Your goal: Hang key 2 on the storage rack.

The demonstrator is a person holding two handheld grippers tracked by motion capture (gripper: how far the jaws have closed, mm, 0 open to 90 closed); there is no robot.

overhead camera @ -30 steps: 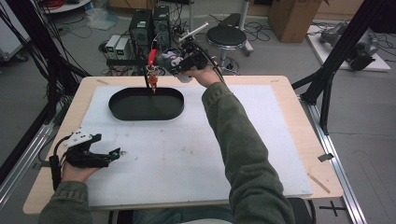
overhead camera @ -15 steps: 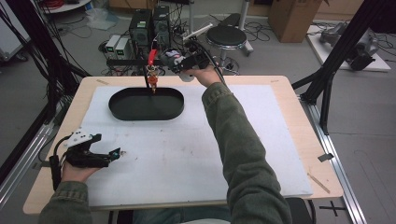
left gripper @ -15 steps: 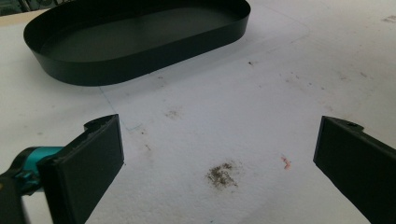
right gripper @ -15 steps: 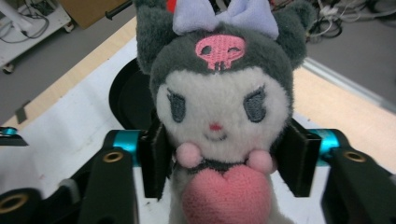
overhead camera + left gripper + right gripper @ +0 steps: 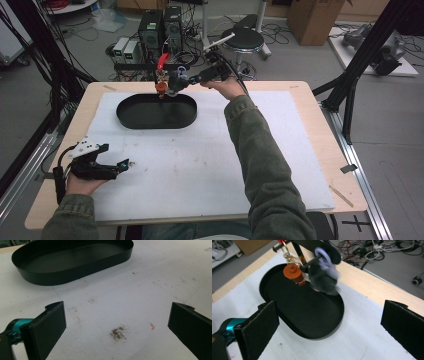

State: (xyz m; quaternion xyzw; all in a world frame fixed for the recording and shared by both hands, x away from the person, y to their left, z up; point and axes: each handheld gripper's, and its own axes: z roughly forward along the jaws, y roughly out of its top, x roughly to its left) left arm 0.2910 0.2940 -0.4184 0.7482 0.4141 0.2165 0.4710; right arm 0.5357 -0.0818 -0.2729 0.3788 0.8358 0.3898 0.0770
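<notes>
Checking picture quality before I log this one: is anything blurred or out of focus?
Right gripper view: the grey and lilac keychain charm is smeared by motion blur, while the orange charm and black tray stay fairly sharp. Left gripper view: sharp, evenly lit. High view: soft and grainy overall.

A lab or robotics test room: past the worktop (image 5: 310, 100) at twelve o'clock stand computer towers (image 5: 160, 27) amid tangled cables (image 5: 285, 32) on the grey floor, a black stool (image 5: 250, 37) beside them, and cardboard boxes (image 5: 310, 12) at one o'clock.

Bare mat (image 5: 200, 165) beside black tray (image 5: 156, 111)
</notes>
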